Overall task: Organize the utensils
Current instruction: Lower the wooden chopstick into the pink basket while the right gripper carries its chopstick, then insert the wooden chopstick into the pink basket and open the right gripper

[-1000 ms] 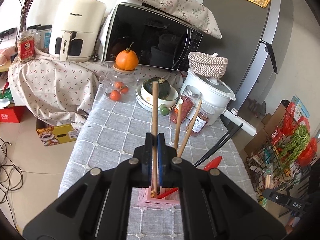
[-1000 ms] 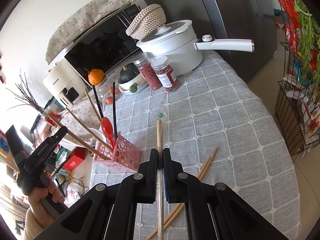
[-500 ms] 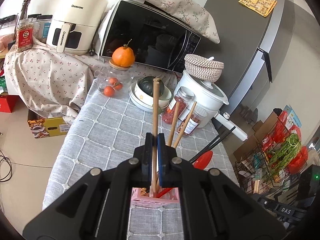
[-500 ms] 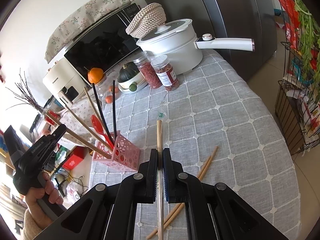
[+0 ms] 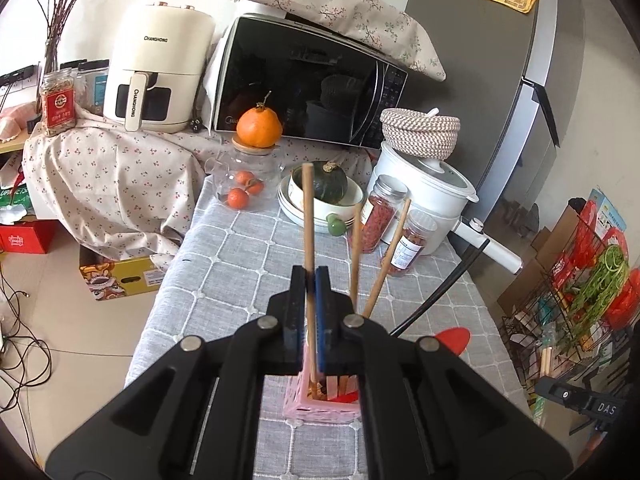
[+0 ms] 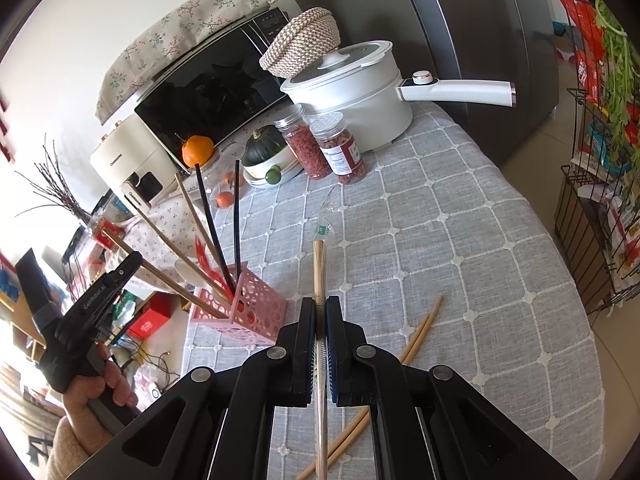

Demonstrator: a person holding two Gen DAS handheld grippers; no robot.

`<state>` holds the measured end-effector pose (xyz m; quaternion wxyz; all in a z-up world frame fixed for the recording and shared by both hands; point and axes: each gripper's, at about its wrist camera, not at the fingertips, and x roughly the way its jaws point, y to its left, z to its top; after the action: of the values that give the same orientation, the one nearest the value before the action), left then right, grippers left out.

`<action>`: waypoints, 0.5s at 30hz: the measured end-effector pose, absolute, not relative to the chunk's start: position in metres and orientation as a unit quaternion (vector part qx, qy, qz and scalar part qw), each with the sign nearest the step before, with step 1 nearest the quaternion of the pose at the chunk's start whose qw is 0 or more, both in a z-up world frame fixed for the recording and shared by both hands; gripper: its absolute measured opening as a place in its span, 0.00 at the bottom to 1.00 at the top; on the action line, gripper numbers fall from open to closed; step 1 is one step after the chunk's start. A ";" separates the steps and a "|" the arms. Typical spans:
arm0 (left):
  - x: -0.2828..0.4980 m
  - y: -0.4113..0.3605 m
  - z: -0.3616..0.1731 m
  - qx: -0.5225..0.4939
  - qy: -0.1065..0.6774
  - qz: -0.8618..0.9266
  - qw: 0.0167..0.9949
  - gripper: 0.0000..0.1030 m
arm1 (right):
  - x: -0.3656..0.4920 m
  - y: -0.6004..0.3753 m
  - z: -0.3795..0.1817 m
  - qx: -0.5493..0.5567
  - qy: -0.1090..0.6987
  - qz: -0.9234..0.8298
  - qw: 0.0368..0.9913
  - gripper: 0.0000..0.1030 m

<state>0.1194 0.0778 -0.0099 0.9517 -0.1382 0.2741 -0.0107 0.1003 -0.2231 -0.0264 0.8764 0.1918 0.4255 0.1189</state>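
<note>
From the left wrist, the left claw [image 5: 309,280] pinches a wooden chopstick [image 5: 307,216], its lower end already down in the pink holder [image 5: 316,404] on the table [image 5: 232,256]; I'd say it only needs releasing. From the right wrist, the right claw [image 6: 320,312] grips a wrapped chopstick [image 6: 319,268] just right of the holder [image 6: 256,312], likely next in; a loose pair [image 6: 416,336] lies further right.
</note>
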 end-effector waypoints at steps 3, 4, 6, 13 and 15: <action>0.121 0.073 -0.014 -0.124 0.280 -0.014 0.952 0.05 | 0.101 -0.223 -0.027 0.192 0.426 0.118 0.876 0.05; 0.122 0.072 -0.016 -0.122 0.283 -0.015 0.951 0.05 | 0.102 -0.224 -0.028 0.192 0.427 0.117 0.876 0.05; 0.124 0.071 -0.020 -0.122 0.290 -0.018 0.949 0.05 | 0.102 -0.224 -0.028 0.193 0.427 0.117 0.876 0.05; 0.127 0.073 -0.024 -0.132 0.314 -0.031 0.940 0.18 | 0.101 -0.215 -0.022 0.200 0.406 0.122 0.883 0.05; 0.125 0.075 -0.022 -0.138 0.313 -0.036 0.939 0.33 | 0.101 -0.209 -0.017 0.207 0.393 0.125 0.887 0.05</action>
<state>0.1246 0.0750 -0.0219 0.9390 -0.1382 0.3129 -0.0356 0.1013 -0.2086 -0.0170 0.8870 0.2070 0.3933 0.1254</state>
